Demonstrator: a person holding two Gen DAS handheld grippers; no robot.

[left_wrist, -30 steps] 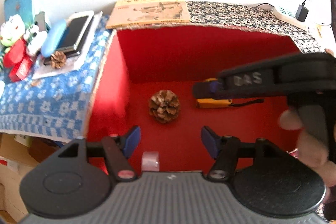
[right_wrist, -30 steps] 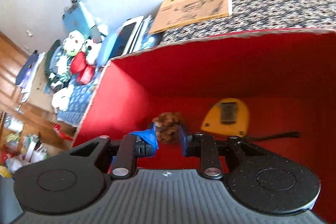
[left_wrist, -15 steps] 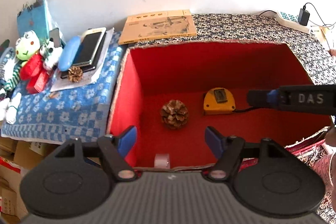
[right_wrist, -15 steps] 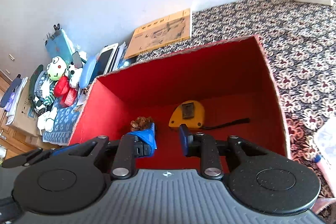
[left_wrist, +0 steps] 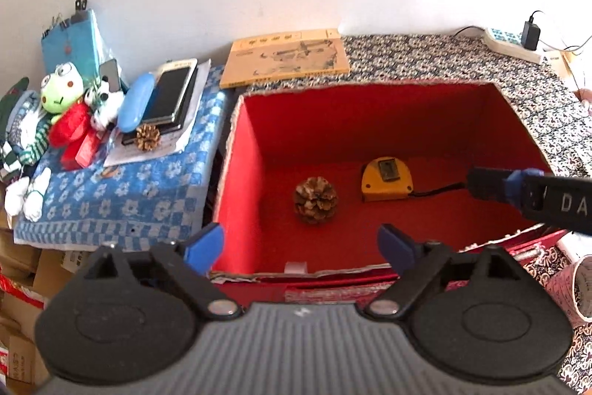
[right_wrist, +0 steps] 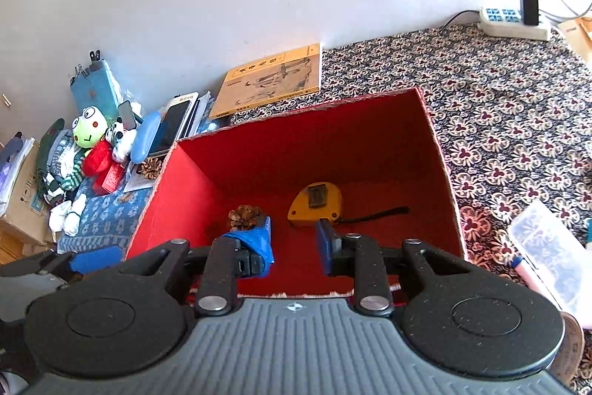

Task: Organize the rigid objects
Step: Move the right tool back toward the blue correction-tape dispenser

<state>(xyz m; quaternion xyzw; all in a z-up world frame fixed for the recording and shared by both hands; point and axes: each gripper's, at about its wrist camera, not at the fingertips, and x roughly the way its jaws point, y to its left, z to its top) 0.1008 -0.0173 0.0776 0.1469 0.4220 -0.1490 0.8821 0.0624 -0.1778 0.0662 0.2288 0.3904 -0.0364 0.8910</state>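
Two rigid items, a pine cone (left_wrist: pixel 315 199) and a yellow tape measure (left_wrist: pixel 386 179), are already gathered on the red box (left_wrist: pixel 244 173) floor; both the left hand-held gripper (left_wrist: pixel 300 243) and right hand-held gripper (right_wrist: pixel 294 243) are held spread and empty above the box's near rim, while a second pine cone (left_wrist: pixel 148 137) is left on the blue cloth (left_wrist: pixel 122 202)

The left gripper (left_wrist: pixel 299 243) gapes wide, empty; the right gripper (right_wrist: pixel 296 241) seems narrowly parted, also empty.

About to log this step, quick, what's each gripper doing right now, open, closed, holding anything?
Left gripper: open, empty, above the near edge of the red box.
Right gripper: open, empty, over the box.
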